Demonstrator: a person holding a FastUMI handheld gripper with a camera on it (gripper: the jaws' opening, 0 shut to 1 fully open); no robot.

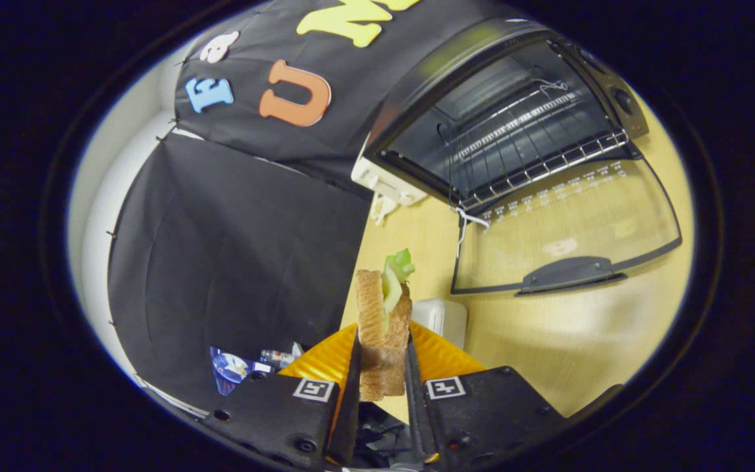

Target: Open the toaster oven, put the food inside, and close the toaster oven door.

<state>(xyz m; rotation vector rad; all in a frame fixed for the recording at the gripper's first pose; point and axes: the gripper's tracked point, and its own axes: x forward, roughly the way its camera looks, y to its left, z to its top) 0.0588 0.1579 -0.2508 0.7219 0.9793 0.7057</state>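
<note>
The gripper (383, 367) has its two fingers clamped on a sandwich (384, 321), one finger pressing each slice of toasted bread, with a leaf of green lettuce (398, 265) sticking out past the top edge. The lower end of the sandwich is hidden between the fingers, and what else it holds cannot be made out. An orange plate (440, 354) lies under the fingers; most of it is covered by them and by the sandwich, so only two ribbed wedges of its rim show, one on either side. Just beyond the sandwich a small white box-like thing (443, 318) stands on the table, half hidden by the plate's rim; what it is cannot be told.

Well beyond the fingers and off to their right stands the toaster oven (482, 111), black, with its glass door (567, 223) dropped fully open and lying flat toward the fingers, its dark handle (571, 272) on the near edge. A wire rack (541, 164) shows inside; the deep interior is dark and hard to read. A knob on the oven's right side is blurred. A white string (466, 219) hangs at the door's left hinge corner. A white object (384, 183) sits behind the oven's left corner, partly hidden.

The table (548, 341) is light wood. Black cloth (233, 249) walls the booth to the left of the fingers, and some blurred packaging (240, 367) lies at its foot.
</note>
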